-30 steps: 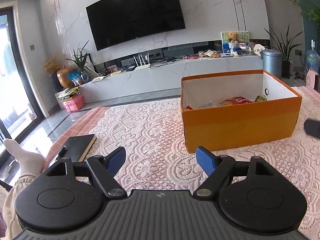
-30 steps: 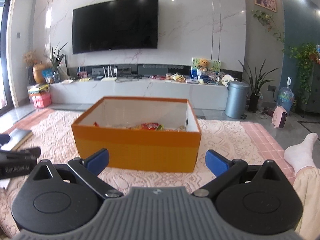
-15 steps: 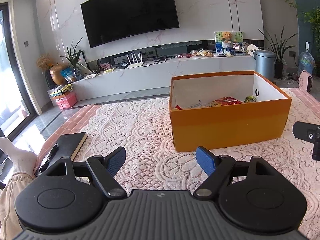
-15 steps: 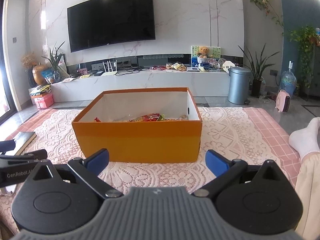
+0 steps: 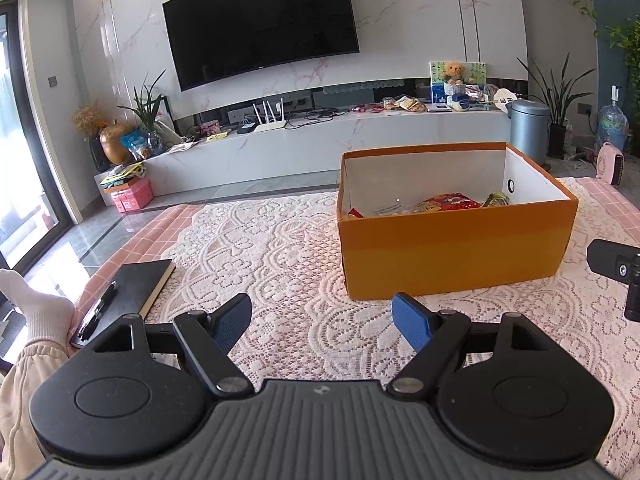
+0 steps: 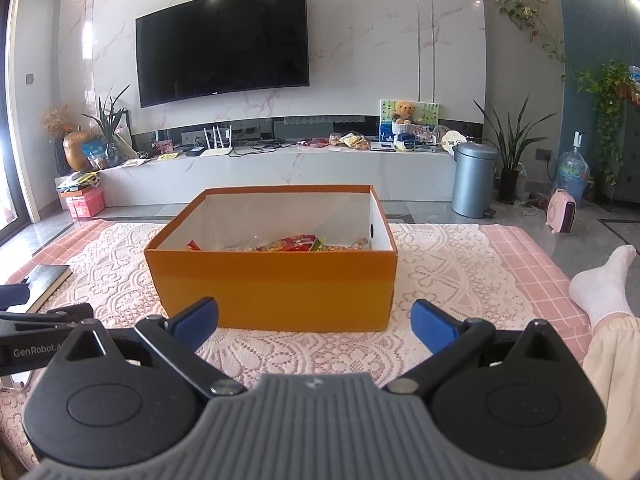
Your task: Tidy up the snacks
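Observation:
An orange cardboard box (image 5: 456, 248) (image 6: 276, 284) with a white inside stands on the lace-covered table. Several snack packets (image 5: 448, 204) (image 6: 296, 243) lie on its floor, mostly red and yellow wrappers. My left gripper (image 5: 326, 322) is open and empty, hovering over the lace to the left of and nearer than the box. My right gripper (image 6: 314, 326) is open and empty too, held just in front of the box's near wall. Each gripper shows at the edge of the other's view: the right gripper (image 5: 618, 272), the left gripper (image 6: 36, 332).
A black notebook (image 5: 128, 292) with a pen (image 5: 98, 312) lies at the table's left edge. A person's socked feet (image 5: 36, 312) (image 6: 604, 288) rest at both sides. Beyond the table are a TV console (image 6: 280, 172), a grey bin (image 6: 474, 180) and potted plants.
Both grippers have drawn back and risen slightly, so the box sits a little farther and more of its inside shows. Neither gripper's fingers have changed their spread.

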A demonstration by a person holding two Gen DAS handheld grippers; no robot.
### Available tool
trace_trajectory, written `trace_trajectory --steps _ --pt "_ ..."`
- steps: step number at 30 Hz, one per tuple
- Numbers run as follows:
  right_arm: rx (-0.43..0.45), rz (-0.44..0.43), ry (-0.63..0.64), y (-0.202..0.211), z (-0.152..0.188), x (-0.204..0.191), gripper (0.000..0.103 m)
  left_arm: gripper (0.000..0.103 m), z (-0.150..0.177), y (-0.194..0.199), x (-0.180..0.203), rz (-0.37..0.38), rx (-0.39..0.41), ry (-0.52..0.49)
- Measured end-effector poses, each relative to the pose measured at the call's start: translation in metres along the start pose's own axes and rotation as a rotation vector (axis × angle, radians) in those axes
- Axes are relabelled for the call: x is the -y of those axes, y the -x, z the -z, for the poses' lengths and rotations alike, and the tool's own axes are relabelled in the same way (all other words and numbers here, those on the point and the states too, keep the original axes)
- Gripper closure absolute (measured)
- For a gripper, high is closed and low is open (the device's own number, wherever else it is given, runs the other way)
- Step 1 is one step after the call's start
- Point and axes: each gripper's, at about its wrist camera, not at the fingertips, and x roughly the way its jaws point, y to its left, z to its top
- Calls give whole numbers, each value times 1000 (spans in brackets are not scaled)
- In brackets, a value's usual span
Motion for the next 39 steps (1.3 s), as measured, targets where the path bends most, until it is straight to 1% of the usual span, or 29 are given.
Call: trace_trajectory --steps 39 --pt "5 2 -1 5 -1 1 4 9 0 -1 0 6 -12 1"
